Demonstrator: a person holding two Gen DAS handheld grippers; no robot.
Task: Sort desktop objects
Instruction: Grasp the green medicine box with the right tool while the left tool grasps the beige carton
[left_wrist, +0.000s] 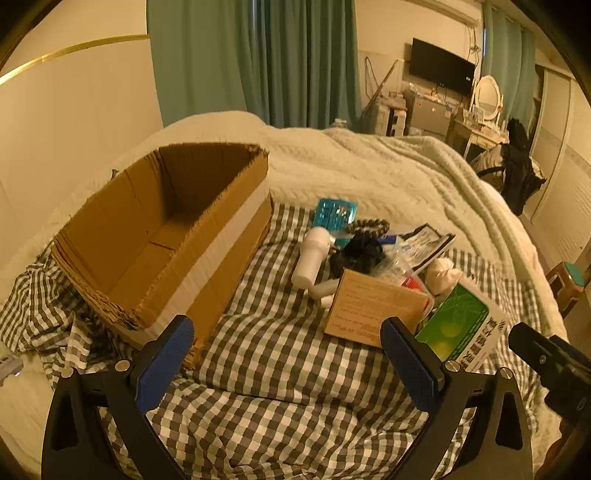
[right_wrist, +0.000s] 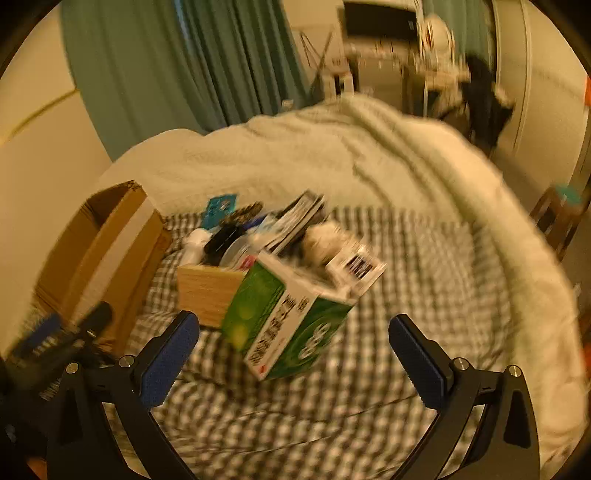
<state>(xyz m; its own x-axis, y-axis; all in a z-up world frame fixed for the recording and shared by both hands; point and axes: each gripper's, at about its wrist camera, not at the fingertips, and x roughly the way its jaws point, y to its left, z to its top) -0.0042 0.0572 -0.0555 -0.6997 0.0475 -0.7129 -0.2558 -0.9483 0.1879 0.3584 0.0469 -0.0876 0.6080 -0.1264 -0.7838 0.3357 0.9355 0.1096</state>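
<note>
Fingers of the left gripper (left_wrist: 286, 354) and right gripper (right_wrist: 291, 356) are spread wide, gripping nothing, low in each frame above the checked cloth (left_wrist: 266, 325). Mid-frame right sits the clutter: green box (left_wrist: 461, 328), wooden box (left_wrist: 373, 306), white bottle (left_wrist: 310, 260). Cardboard box (left_wrist: 159, 236) stands open at left.

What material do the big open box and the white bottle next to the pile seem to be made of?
The big open box: corrugated cardboard, matte brown; its cut edges show ragged fluted layers, and a pale tape band runs along the side. The white bottle: probably plastic, smooth and slightly glossy, though the look leaves this open.
</note>
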